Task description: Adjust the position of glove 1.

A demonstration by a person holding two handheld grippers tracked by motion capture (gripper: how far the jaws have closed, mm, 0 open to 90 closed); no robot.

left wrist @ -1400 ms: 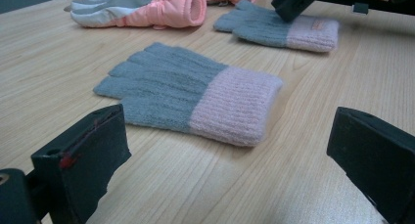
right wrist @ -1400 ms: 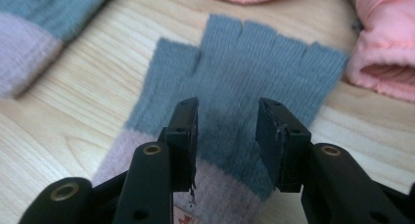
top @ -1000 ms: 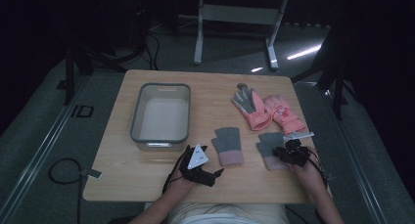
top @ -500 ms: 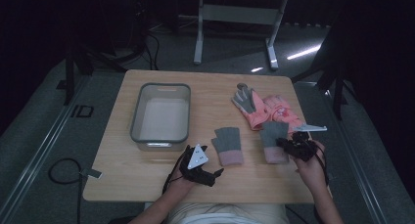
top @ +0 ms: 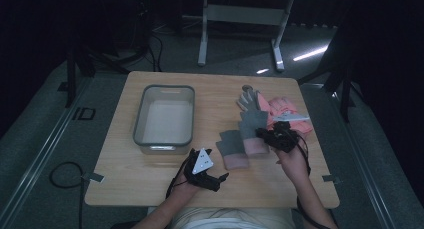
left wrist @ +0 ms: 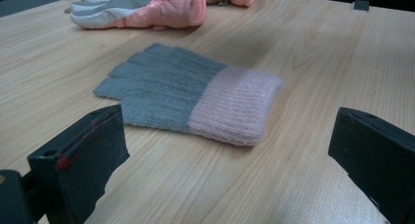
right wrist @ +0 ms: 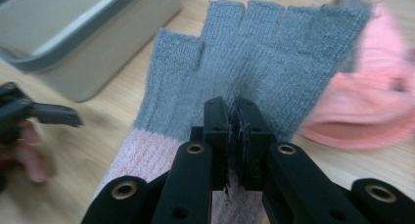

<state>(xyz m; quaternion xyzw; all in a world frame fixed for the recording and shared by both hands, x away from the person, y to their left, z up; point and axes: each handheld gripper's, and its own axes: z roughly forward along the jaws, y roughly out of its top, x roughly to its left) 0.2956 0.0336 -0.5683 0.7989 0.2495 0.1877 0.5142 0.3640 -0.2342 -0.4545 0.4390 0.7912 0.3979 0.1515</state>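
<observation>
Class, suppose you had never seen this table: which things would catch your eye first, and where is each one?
First, the right gripper, shut on a grey fingerless glove with a pink cuff, holding it up right of the table's middle. Its twin glove lies flat on the wooden table, in front of the open left gripper. Behind them lie bright pink padded gloves, and an empty grey tub stands to the left.

A wooden table (top: 150, 179) bears a grey tub (top: 164, 115), knit glove (top: 233, 149) and pink gloves (top: 285, 111)
</observation>
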